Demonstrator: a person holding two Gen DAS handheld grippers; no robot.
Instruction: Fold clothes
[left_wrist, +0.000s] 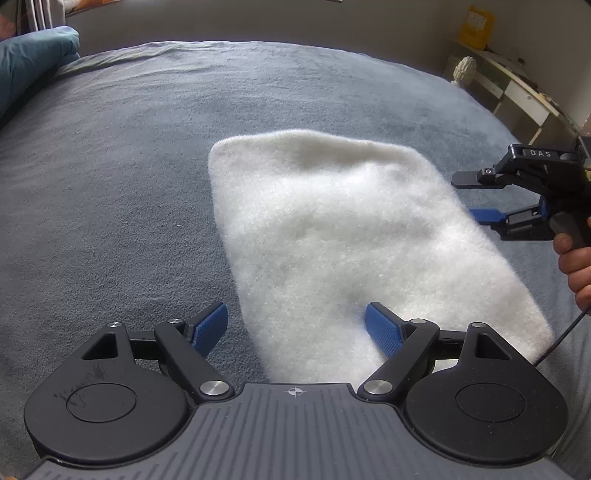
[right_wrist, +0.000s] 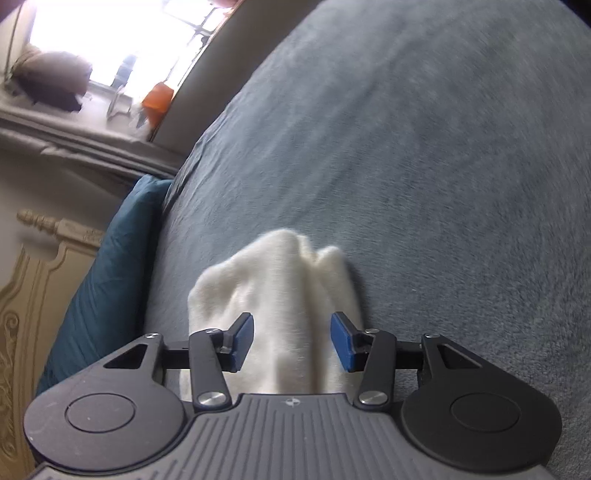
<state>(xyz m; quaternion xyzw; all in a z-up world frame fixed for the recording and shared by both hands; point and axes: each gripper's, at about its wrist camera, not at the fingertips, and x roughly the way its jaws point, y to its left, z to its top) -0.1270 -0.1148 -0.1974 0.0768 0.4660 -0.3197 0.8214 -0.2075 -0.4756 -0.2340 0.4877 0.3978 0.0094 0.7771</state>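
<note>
White fluffy garment (left_wrist: 332, 236) lies folded flat on the grey-blue bed (left_wrist: 129, 184). Left gripper (left_wrist: 297, 328) has its fingers wide apart over the near edge; right gripper (right_wrist: 291, 341) has fingers apart, gripping nothing.

Soft daylight fills both views, with no hard shadows. In the right wrist view a window (right_wrist: 110, 44) at the far left is burnt out to pure white, and the things near it are hazy. That whole view is smeared by motion; the bed cover (right_wrist: 424, 166) and the white cloth (right_wrist: 280, 295) have no sharp detail. The left wrist view is sharp, the cloth (left_wrist: 332, 229) slightly overexposed. Both pictures bend strongly at the edges, with dark corners.
</note>
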